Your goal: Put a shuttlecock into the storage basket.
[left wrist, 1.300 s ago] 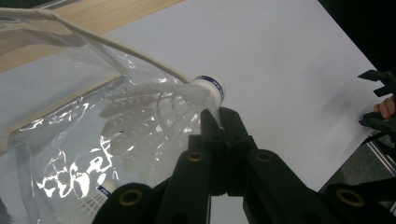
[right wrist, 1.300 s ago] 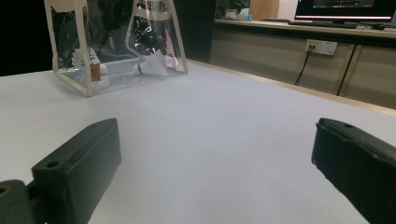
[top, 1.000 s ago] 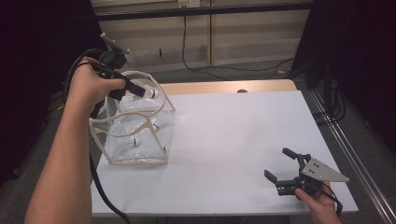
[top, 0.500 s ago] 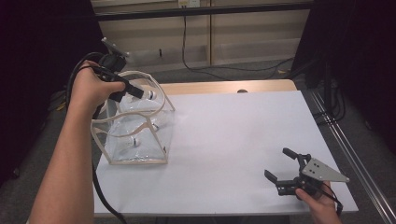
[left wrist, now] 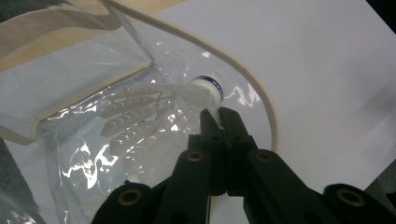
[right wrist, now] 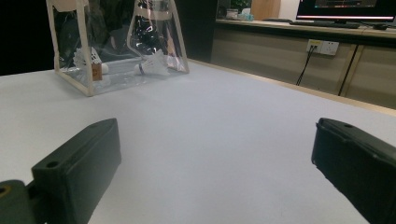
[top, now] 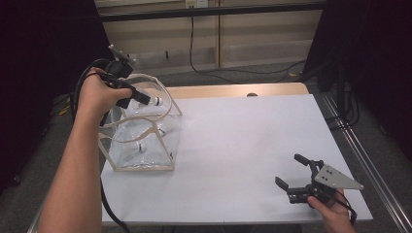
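Note:
A clear plastic bag (top: 145, 138) with cream trim and handles stands on the left of the white table (top: 243, 141). My left gripper (top: 145, 98) hovers over the bag's open top, shut on a white shuttlecock (top: 156, 101). In the left gripper view the jaws of that gripper (left wrist: 219, 115) pinch the feather skirt just behind the cork of the shuttlecock (left wrist: 154, 109), above the bag (left wrist: 70, 88). Two more shuttlecocks (right wrist: 152, 67) lie inside the bag (right wrist: 116, 42). My right gripper (top: 289, 170) rests open near the table's front right corner; between the jaws of this gripper (right wrist: 215, 154) there is nothing.
The table's wooden far edge (top: 233, 91) borders a low wall with cables. A metal rail (top: 359, 155) runs along the right side. A counter with a monitor (right wrist: 345, 9) stands beyond the table in the right gripper view.

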The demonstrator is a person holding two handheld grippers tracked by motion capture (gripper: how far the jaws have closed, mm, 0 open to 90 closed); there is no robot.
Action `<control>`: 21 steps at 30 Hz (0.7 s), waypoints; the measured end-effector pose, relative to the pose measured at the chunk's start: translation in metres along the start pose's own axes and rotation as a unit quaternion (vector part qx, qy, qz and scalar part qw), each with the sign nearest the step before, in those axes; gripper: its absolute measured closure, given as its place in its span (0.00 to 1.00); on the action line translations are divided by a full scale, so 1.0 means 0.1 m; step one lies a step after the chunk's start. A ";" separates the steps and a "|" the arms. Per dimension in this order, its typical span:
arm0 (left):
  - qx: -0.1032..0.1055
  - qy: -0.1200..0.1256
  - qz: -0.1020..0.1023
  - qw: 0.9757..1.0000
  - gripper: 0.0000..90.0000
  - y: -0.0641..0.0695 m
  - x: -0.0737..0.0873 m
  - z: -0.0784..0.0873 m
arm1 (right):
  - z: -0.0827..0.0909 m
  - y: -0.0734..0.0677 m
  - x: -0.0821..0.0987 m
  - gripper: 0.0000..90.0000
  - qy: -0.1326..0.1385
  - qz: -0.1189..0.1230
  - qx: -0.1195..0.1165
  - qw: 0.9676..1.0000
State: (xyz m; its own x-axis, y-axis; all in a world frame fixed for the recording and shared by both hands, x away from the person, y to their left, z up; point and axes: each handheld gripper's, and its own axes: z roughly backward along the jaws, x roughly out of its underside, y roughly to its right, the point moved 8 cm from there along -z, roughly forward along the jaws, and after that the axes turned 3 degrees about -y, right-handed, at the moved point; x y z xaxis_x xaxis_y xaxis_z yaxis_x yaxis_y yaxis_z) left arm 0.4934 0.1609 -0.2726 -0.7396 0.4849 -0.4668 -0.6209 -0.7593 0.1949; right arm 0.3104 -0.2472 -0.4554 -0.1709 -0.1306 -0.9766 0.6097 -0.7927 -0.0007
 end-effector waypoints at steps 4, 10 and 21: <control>-0.002 0.002 0.004 1.000 1.00 -0.03 0.01 -0.01 | 0.00 0.00 0.00 0.01 0.002 -0.001 0.000 1.000; -0.002 -0.003 0.003 1.000 1.00 -0.06 0.02 -0.05 | 0.00 0.00 0.00 0.01 0.002 -0.001 0.001 1.000; 0.000 -0.007 0.007 1.000 0.99 -0.11 0.05 -0.14 | 0.00 0.01 0.00 0.01 0.001 0.000 0.001 1.000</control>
State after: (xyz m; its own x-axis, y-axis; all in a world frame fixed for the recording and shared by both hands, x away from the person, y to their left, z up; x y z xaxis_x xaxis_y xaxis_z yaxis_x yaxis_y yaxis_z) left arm 0.4997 0.1654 -0.2892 -0.7522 0.4801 -0.4513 -0.6101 -0.7662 0.2017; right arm 0.3109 -0.2474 -0.4556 -0.1685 -0.1294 -0.9772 0.6087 -0.7934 0.0001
